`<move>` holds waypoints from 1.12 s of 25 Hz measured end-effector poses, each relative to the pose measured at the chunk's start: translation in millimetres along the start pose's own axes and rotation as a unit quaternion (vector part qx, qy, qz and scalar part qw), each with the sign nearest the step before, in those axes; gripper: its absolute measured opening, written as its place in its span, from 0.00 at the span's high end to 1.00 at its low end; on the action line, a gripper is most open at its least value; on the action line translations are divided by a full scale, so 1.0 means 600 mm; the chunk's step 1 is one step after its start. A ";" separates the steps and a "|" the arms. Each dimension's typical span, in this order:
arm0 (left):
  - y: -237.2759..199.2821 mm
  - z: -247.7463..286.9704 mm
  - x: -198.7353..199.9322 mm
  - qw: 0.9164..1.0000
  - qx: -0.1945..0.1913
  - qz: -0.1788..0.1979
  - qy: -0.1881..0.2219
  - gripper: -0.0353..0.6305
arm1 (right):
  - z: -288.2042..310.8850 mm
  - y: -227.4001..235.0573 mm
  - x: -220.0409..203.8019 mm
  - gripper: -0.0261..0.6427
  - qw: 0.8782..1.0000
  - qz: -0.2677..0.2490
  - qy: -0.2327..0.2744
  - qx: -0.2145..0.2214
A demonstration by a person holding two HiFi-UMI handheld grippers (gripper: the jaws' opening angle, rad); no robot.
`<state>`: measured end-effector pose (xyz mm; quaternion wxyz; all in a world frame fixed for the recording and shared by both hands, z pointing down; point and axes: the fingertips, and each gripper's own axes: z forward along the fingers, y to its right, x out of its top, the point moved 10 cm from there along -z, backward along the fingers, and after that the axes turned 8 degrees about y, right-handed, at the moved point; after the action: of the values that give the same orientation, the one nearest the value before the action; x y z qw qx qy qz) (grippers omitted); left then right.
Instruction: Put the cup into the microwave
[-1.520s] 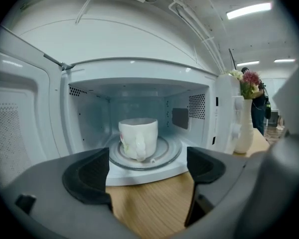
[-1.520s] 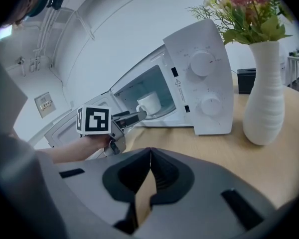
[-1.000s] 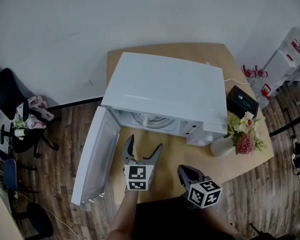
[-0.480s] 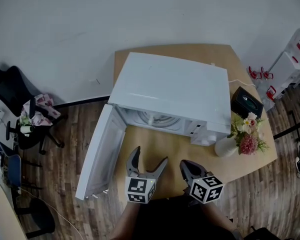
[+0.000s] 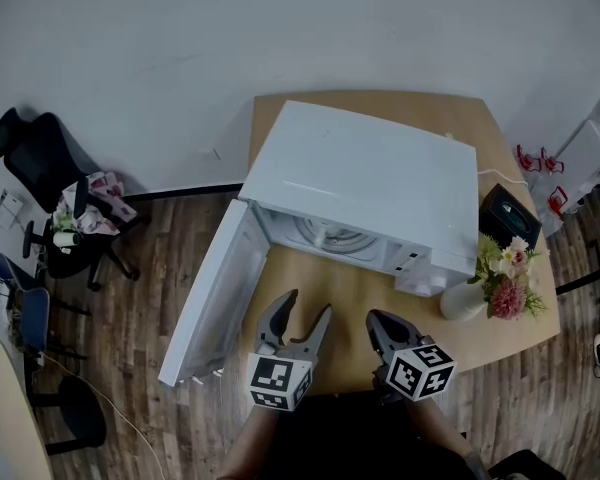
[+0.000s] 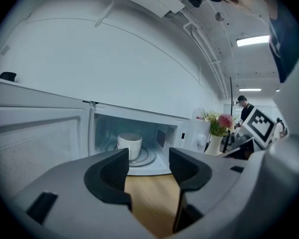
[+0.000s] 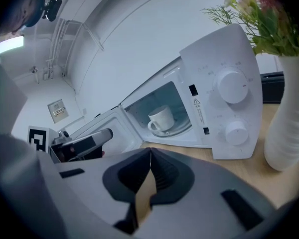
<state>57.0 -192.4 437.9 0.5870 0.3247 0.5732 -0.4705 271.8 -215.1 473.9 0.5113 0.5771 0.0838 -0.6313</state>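
Note:
A white cup [image 6: 130, 145] [image 7: 162, 118] stands on the turntable inside the white microwave [image 5: 375, 183], whose door [image 5: 216, 300] hangs open to the left. My left gripper [image 5: 305, 318] [image 6: 148, 169] hovers over the wooden table in front of the opening, well clear of the cup. Its jaws are closing and nothing sits between them. My right gripper [image 5: 380, 324] [image 7: 149, 156] hangs beside it to the right, jaws shut and empty.
A white vase of flowers [image 5: 502, 282] [image 7: 291, 117] stands at the microwave's right on the wooden table [image 5: 350, 298], with a black box [image 5: 510, 216] behind it. An office chair [image 5: 60, 218] sits on the floor at the left.
Both grippers have drawn back from the microwave toward the table's near edge. The left jaws stand narrower than before.

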 end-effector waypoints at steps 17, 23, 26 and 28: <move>-0.003 -0.015 -0.008 0.999 -0.011 -0.017 -0.046 0.94 | -0.015 0.002 0.046 0.97 0.988 -0.114 0.104 0.022; -0.003 -0.019 -0.015 0.998 -0.026 -0.026 -0.051 0.94 | -0.023 0.011 0.040 0.97 0.985 -0.141 0.098 -0.001; -0.003 -0.020 -0.019 0.998 -0.025 -0.026 -0.054 0.94 | -0.027 0.009 0.038 0.97 0.982 -0.165 0.091 -0.005; -0.003 -0.021 -0.022 0.998 -0.024 -0.029 -0.057 0.94 | -0.030 0.008 0.037 0.97 0.983 -0.163 0.088 -0.003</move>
<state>52.1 -179.0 449.1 0.6123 0.2664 0.5591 -0.4914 291.0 -217.2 452.4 0.3941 0.6075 0.2237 -0.6524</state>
